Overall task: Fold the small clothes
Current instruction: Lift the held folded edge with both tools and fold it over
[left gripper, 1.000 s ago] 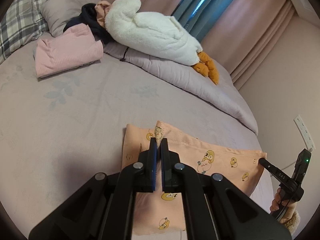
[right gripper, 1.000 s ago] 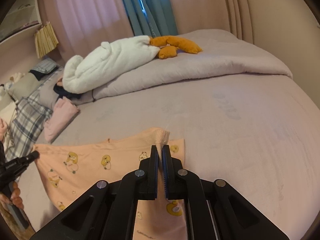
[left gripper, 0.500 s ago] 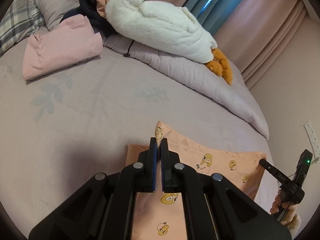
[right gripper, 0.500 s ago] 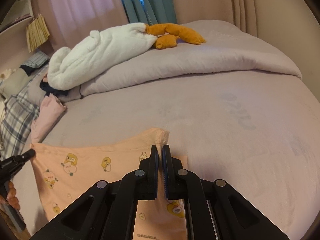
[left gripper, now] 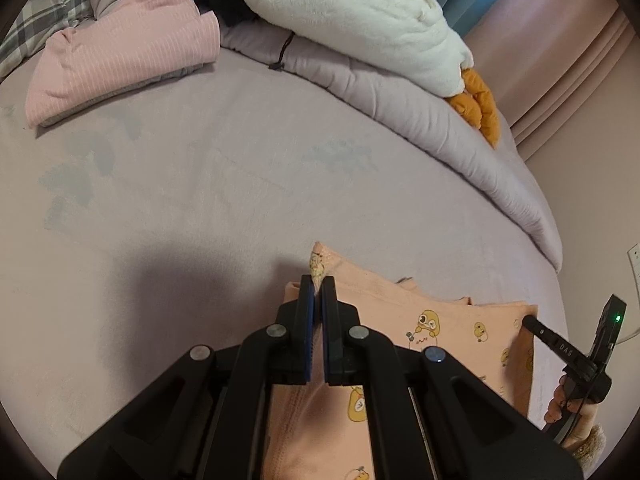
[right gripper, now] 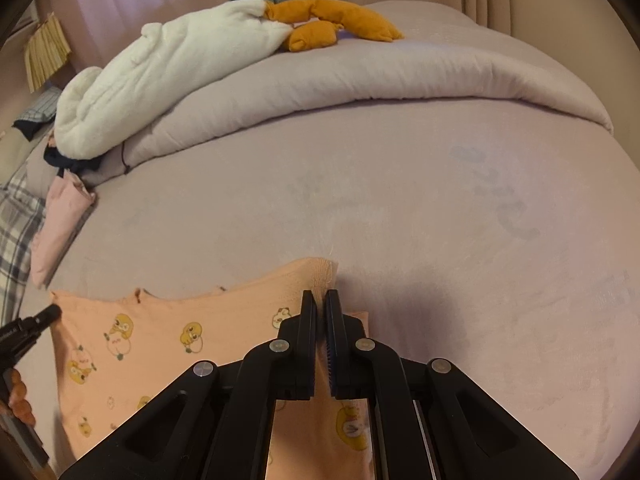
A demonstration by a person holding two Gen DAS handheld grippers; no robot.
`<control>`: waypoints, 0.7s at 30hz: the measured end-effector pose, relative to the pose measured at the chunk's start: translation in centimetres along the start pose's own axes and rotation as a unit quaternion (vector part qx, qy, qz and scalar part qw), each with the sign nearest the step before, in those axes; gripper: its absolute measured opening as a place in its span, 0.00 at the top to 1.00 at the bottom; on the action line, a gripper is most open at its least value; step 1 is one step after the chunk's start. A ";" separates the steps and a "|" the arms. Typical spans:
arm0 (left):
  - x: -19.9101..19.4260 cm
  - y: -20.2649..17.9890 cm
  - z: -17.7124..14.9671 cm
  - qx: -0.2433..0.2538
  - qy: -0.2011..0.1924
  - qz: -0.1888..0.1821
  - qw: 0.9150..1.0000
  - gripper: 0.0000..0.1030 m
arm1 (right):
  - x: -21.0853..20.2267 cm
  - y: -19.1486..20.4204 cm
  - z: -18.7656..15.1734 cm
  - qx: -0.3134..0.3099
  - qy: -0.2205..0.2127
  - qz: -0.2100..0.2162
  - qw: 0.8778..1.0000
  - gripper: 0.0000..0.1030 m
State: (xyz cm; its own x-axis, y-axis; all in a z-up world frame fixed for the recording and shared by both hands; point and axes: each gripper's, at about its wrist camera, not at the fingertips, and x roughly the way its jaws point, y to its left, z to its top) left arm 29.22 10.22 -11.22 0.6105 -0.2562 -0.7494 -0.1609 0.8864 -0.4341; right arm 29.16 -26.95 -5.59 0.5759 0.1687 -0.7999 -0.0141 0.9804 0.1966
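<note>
Peach garment [left gripper: 460,328] | edge pinched: left gripper [left gripper: 317,285], right gripper [right gripper: 320,300]

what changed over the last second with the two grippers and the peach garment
Both grippers carried their pinched corners of the peach garment forward and down toward the bed, laying the top layer further over the lower one. The left gripper and right gripper stayed shut on the fabric. The pink folded clothes and plush duck stayed put.

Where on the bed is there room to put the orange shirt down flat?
The bare sheet between the shirt, pink clothes and rolled duvet is free. In the right view, it stays bare to the shirt's right. The pillow end by the plush is crowded.
</note>
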 end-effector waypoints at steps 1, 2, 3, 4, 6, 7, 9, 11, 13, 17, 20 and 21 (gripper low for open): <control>0.2 0.1 0.0 0.000 0.002 0.004 1.000 0.98 | 0.3 0.0 0.1 -0.001 0.001 -0.002 1.000 0.94; 0.4 0.1 0.0 0.001 0.004 0.007 1.000 0.98 | 0.5 0.1 0.0 -0.003 0.004 -0.007 1.000 0.94; 0.6 0.2 0.0 0.000 0.006 0.009 1.000 0.98 | 0.7 0.1 0.0 -0.004 0.006 -0.010 1.000 0.94; 0.8 0.4 0.0 -0.001 0.009 0.011 1.000 0.98 | 1.0 0.1 0.1 -0.003 0.009 -0.012 1.000 0.94; 1.3 0.7 0.0 -0.002 0.016 0.018 1.000 0.98 | 1.5 0.0 0.0 -0.003 0.016 -0.015 1.000 0.94; 1.5 0.8 0.0 -0.003 0.019 0.021 1.000 0.97 | 1.8 0.0 -0.1 -0.002 0.020 -0.018 1.000 0.94; 2.0 1.1 -0.1 -0.008 0.030 0.028 0.999 0.97 | 2.4 -0.2 -0.2 -0.001 0.027 -0.021 0.999 0.94; 2.4 1.4 -0.3 -0.008 0.035 0.033 0.999 0.97 | 2.9 -0.4 -0.3 0.001 0.034 -0.023 0.999 0.94; 2.7 1.6 -0.5 -0.008 0.041 0.037 0.998 0.97 | 3.4 -0.4 -0.5 0.001 0.039 -0.026 0.999 0.94; 3.3 1.7 -0.8 -0.006 0.047 0.043 0.998 0.97 | 3.9 -0.4 -0.7 0.002 0.043 -0.029 0.999 0.94; 3.5 1.7 -0.8 -0.004 0.046 0.045 0.998 0.96 | 4.1 -0.3 -0.6 0.002 0.042 -0.031 0.999 0.95; 3.6 1.8 -0.8 -0.002 0.046 0.046 0.998 0.96 | 4.2 -0.2 -0.6 0.001 0.043 -0.032 0.999 0.94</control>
State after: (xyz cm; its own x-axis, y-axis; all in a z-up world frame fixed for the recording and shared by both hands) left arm 30.47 10.54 -15.08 0.5193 -0.2080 -0.8289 -0.2167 0.9062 -0.3631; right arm 31.07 -26.43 -9.30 0.5036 0.1134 -0.8565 0.0222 0.9893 0.1440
